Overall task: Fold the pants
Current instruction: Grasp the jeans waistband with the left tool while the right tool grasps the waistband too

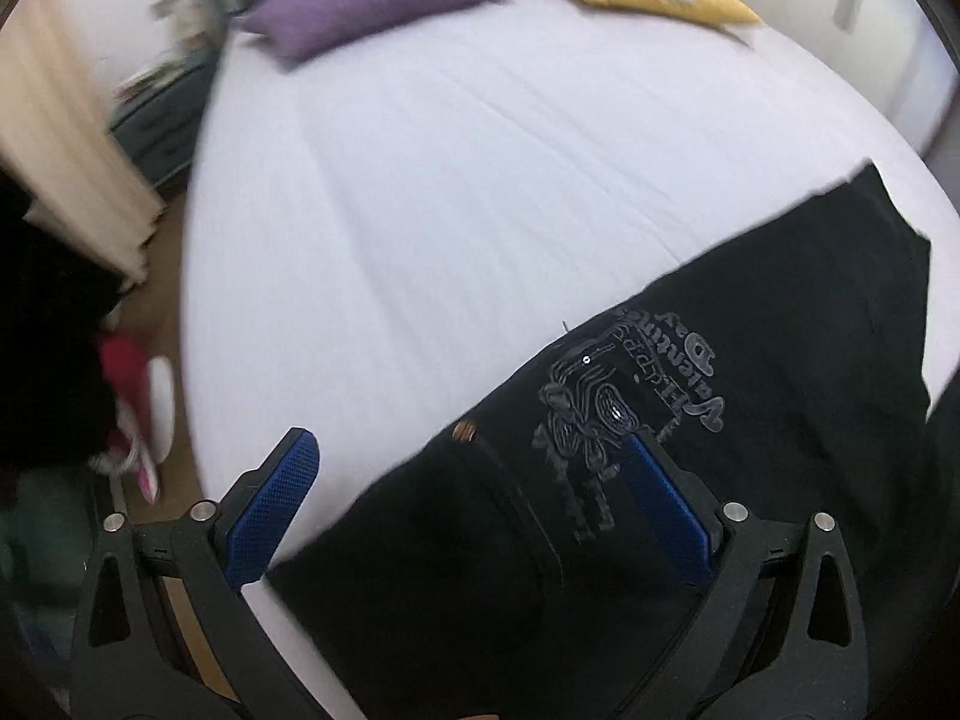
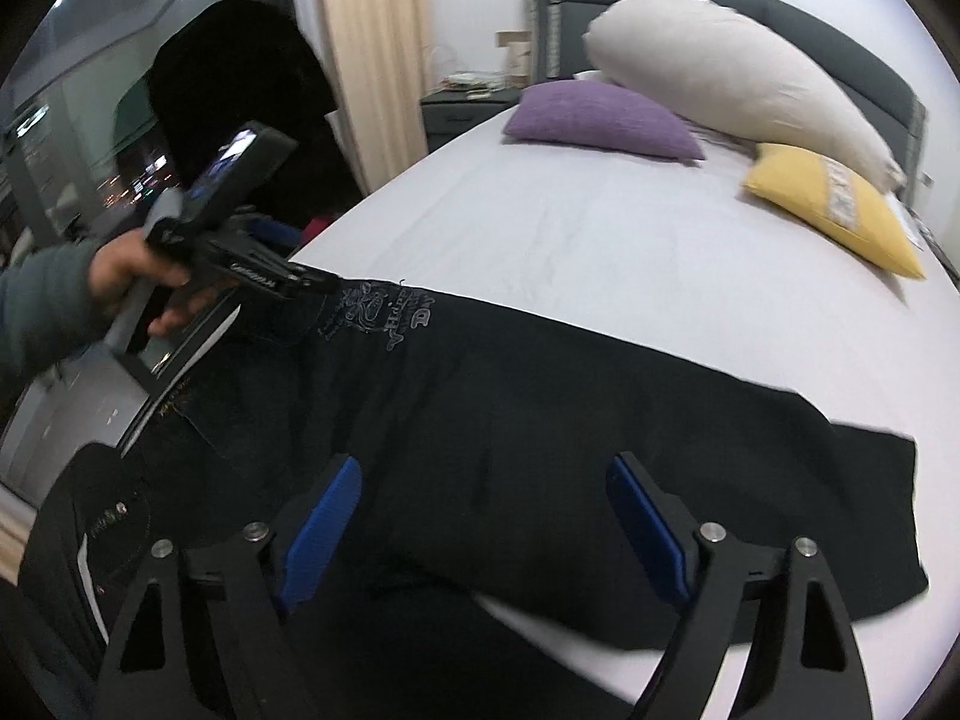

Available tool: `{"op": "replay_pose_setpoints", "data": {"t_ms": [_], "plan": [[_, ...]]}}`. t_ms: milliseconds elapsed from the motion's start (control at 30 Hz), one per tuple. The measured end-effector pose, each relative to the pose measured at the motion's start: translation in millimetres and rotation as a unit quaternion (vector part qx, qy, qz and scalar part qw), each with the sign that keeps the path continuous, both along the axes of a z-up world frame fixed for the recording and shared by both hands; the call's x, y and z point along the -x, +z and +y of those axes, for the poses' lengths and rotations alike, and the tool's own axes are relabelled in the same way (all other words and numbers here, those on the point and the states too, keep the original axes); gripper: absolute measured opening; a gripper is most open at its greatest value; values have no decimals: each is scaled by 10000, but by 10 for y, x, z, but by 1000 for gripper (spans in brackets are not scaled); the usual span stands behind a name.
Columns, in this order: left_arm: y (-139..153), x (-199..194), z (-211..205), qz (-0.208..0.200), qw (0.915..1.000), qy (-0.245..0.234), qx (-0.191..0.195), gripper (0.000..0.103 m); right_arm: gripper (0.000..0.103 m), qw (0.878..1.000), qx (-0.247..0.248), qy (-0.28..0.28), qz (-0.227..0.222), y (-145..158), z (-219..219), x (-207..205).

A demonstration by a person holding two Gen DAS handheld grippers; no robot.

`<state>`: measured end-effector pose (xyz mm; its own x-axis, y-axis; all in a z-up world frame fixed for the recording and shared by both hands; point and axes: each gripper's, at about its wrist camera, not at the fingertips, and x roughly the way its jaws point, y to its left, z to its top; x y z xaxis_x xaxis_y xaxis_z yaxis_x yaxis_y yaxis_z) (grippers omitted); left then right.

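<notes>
White bed sheet (image 2: 600, 228) fills most of both views; purple pillow (image 2: 600, 120), yellow pillow (image 2: 834, 204) and a long pale pillow (image 2: 738, 84) sit along the top of the right wrist frame against a grey headboard (image 2: 780, 6).

Black pants (image 2: 540, 420) lie flat across the lower half of the right wrist frame, running from the printed waist area at centre left to the hem end at lower right. The layers look stacked, so I judge the legs already laid one over the other; no crosswise fold is visible yet.

My left gripper (image 1: 474, 480) hangs over the waist end near the grey print (image 1: 630, 384), jaws wide, nothing between the pads. In the right wrist view it sits at centre left, held by a hand (image 2: 120, 282).

My right gripper (image 2: 480, 522) is over the mid-leg, jaws wide apart, cloth beneath but not pinched.

Remaining, by my judgement: grip both ends, fold lengthwise end to end, flatten.
</notes>
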<state>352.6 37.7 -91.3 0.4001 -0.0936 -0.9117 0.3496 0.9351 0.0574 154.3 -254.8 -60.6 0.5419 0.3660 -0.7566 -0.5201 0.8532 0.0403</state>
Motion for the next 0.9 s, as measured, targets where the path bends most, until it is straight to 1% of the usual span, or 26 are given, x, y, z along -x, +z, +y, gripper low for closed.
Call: {"op": "replay_pose_setpoints", "data": {"t_ms": [33,67,167,200,233,333,367,400,433,467,500,533,567,600,633,667,700,733,800,900], "plan": [[-61,-93,-21,99,9999,-99,-78,100,86,10000,27,57,18,-23,7,-60],[-93,-128,-29,171,9996,-211,-78,100,86,9999,60,114,43,-50,14,-131],[-183,-252,-111,255,9980,-559,-175,98,85,9996,55,262,99,-127,31,-330],[-199,-272,-139,310,9972,-678,-111,95,84,9995,44,303,114,-139,37,-374],[-225,-302,-164,388,9961,-788,-58,89,83,9994,25,330,123,-141,39,-384],[-312,-332,-166,526,9940,-961,-14,78,80,9990,4,431,153,-176,68,-519],[-327,-344,-185,556,9933,-1014,20,77,80,9989,15,443,162,-189,81,-569],[-342,-364,-190,594,9924,-1074,66,73,79,9987,1,465,184,-193,96,-609],[-354,-380,-196,637,9917,-1113,134,67,77,9986,-34,491,205,-192,112,-633],[-363,-398,-193,703,9910,-1120,225,63,77,9984,-70,518,223,-193,124,-662],[-375,-430,-182,813,9900,-1102,353,57,76,9982,-95,550,230,-187,140,-701],[-388,-471,-169,924,9889,-1070,461,55,76,9980,-94,584,229,-180,158,-742],[-388,-494,-166,967,9882,-1073,507,52,75,9978,-78,613,232,-176,185,-774],[-388,-500,-166,998,9874,-1103,532,45,75,9976,-64,641,245,-164,203,-797],[-386,-518,-170,1052,9863,-1135,566,40,74,9973,-57,682,263,-153,212,-821],[-377,-516,-172,1089,9856,-1149,587,37,74,9969,-41,733,283,-149,228,-862],[-385,-524,-178,1129,9848,-1170,616,31,74,9965,-7,780,302,-144,251,-919],[-395,-561,-182,1133,9846,-1186,603,24,72,9962,23,805,318,-147,275,-957],[-381,-539,-191,1155,9837,-1192,692,19,68,9954,74,868,406,-157,323,-1086],[-268,-323,-152,967,9850,-1195,783,13,66,9944,187,905,507,-192,399,-1282]]}}
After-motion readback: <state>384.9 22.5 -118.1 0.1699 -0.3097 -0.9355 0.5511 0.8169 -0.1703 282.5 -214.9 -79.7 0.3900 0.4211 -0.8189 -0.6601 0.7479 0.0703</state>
